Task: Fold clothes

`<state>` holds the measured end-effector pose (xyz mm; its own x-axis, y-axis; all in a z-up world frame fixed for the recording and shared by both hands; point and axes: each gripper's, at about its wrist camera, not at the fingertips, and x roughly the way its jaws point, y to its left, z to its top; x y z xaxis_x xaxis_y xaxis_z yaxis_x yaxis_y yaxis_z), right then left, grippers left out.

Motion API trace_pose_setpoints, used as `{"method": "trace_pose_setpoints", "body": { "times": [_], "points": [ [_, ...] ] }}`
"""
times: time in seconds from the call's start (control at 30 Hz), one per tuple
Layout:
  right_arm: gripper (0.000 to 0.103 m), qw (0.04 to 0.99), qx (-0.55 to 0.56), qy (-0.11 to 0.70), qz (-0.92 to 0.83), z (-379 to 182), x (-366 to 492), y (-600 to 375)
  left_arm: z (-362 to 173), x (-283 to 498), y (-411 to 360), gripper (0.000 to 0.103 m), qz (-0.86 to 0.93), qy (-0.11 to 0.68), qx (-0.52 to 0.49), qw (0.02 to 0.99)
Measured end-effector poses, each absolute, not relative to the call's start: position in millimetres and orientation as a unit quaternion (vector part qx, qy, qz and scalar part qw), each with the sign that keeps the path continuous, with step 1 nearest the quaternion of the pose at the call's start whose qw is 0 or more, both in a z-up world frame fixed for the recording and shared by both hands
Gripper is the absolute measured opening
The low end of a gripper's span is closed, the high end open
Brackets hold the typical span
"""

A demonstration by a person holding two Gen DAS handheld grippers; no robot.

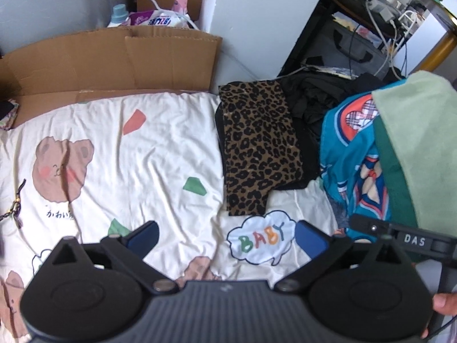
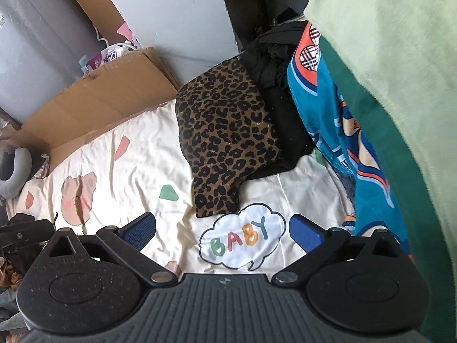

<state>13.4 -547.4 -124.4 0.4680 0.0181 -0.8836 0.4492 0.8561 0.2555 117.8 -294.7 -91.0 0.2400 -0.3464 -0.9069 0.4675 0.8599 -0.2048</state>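
Observation:
A folded leopard-print garment [image 1: 257,148] [image 2: 225,131] lies on the cream cartoon bed sheet [image 1: 142,148] [image 2: 137,171], on top of a black garment [image 1: 308,108] [image 2: 274,65]. To its right are a heaped blue patterned garment [image 1: 351,154] [image 2: 342,114] and a light and dark green garment [image 1: 414,143] [image 2: 400,85]. My left gripper [image 1: 228,238] hangs open above the sheet with nothing between its blue pads [image 1: 145,234]. My right gripper [image 2: 222,233] is also open and empty, over the "BABY" cloud print [image 2: 242,237]. Both are short of the leopard garment.
A flattened cardboard box [image 1: 114,63] [image 2: 100,105] lines the far edge of the bed, with a detergent bottle [image 1: 118,14] and bags behind it. A dark shelf with cables [image 1: 371,28] stands at the back right. A grey neck pillow [image 2: 11,171] lies at the left.

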Motion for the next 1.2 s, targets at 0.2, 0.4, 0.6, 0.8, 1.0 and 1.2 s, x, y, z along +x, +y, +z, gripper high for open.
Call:
{"method": "trace_pose_setpoints", "body": {
  "times": [0.2, 0.4, 0.6, 0.8, 1.0, 1.2],
  "points": [
    [0.102, 0.826, 0.218, 0.505, -0.127, -92, 9, -543, -56, 104, -291, 0.102, -0.273, 0.548, 0.055, 0.789],
    [0.102, 0.83, 0.22, 0.497, -0.128, -57, 5, -544, -25, 89, -286, 0.102, -0.289, 0.544, 0.086, 0.783],
    [0.102, 0.84, 0.209, 0.488, -0.111, -20, 8, -528, 7, 83, -259, 0.102, -0.279, 0.532, 0.077, 0.795],
    [0.102, 0.854, 0.187, 0.478, -0.087, 11, 12, -499, 37, 86, -218, 0.102, -0.244, 0.518, 0.063, 0.817],
    [0.102, 0.862, 0.173, 0.471, -0.066, 32, 15, -468, 60, 88, -175, 0.102, -0.22, 0.507, 0.044, 0.832],
    [0.102, 0.865, 0.166, 0.471, -0.046, 46, 13, -440, 72, 82, -138, 0.102, -0.194, 0.499, 0.022, 0.844]
  ]
}}
